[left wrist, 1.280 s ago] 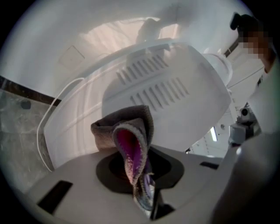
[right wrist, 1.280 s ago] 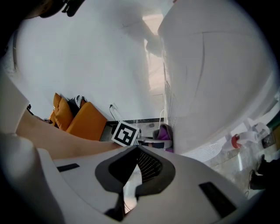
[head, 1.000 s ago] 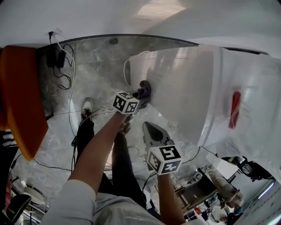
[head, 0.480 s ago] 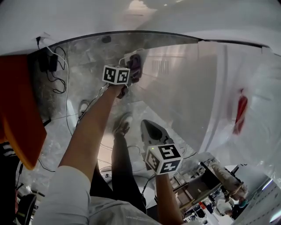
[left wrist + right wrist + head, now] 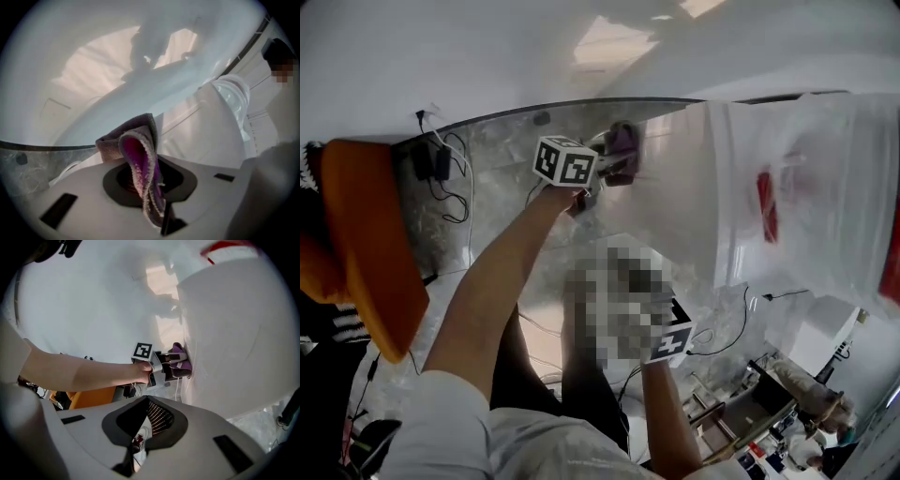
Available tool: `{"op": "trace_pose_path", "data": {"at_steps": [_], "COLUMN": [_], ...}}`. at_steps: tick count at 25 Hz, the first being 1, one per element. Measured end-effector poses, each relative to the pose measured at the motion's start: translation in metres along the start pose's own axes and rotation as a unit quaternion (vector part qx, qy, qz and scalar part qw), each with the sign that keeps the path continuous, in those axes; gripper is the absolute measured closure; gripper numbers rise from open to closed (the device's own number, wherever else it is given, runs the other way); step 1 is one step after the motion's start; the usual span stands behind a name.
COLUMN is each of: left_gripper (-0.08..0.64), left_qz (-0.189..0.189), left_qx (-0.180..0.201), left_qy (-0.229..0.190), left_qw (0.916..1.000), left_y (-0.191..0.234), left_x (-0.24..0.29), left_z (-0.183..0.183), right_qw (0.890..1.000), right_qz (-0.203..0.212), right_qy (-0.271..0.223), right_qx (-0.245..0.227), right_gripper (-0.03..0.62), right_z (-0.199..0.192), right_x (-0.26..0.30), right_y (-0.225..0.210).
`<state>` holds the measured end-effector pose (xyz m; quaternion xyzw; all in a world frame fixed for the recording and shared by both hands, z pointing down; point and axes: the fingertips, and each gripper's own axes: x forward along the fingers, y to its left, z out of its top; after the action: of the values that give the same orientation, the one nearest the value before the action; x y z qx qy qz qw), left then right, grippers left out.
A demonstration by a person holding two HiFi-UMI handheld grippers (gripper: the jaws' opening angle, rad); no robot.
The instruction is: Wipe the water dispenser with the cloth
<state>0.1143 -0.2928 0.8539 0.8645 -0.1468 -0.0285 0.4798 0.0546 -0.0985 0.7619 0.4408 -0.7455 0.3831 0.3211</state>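
Note:
The white water dispenser [image 5: 694, 202] fills the right of the head view, with a red mark [image 5: 766, 204] on its front. A purple and grey cloth [image 5: 622, 141] is pressed against the dispenser's side panel near its far edge. My left gripper [image 5: 605, 159] is shut on that cloth [image 5: 139, 157], which folds up between the jaws. In the right gripper view the cloth [image 5: 179, 358] touches the dispenser's side [image 5: 234, 338]. My right gripper [image 5: 140, 437] hangs lower and nearer, apart from the dispenser, jaws together with nothing in them; in the head view only its marker cube [image 5: 675, 339] shows.
An orange object [image 5: 370, 244] stands at the left. Black cables and a plug [image 5: 441, 169] lie on the marbled floor by the wall. The person's legs [image 5: 539, 375] are below. A cluttered bench [image 5: 787, 398] sits at the lower right.
My left gripper has carried the cloth up the dispenser's side panel and then a little to the right. The right gripper has stayed low and shut.

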Motion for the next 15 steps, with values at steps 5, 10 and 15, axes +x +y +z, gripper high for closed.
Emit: {"op": "trace_pose_path", "data": {"at_steps": [5,10,15], "left_gripper": [0.497,0.497,0.497], "left_qz": [-0.026,-0.013,0.001], "left_qx": [0.05,0.096,0.207], "left_qy": [-0.03,-0.035,-0.025], "left_qw": [0.9979,0.9947,0.9779], "left_y": [-0.096,-0.175,-0.259], "left_x": [-0.014,-0.027,-0.034], "left_z": [0.069,0.102,0.133], "right_qw": [0.999,0.998,0.992], "right_qz": [0.002,-0.013,-0.02], "right_qy": [-0.017,-0.034,-0.091], "right_qx": [-0.042,-0.059,-0.086], "right_gripper": [0.578,0.577,0.577], "right_z": [0.027,0.043,0.083], "right_x": [-0.047,-0.114,-0.174], "right_y": [0.013,0.019,0.029]}}
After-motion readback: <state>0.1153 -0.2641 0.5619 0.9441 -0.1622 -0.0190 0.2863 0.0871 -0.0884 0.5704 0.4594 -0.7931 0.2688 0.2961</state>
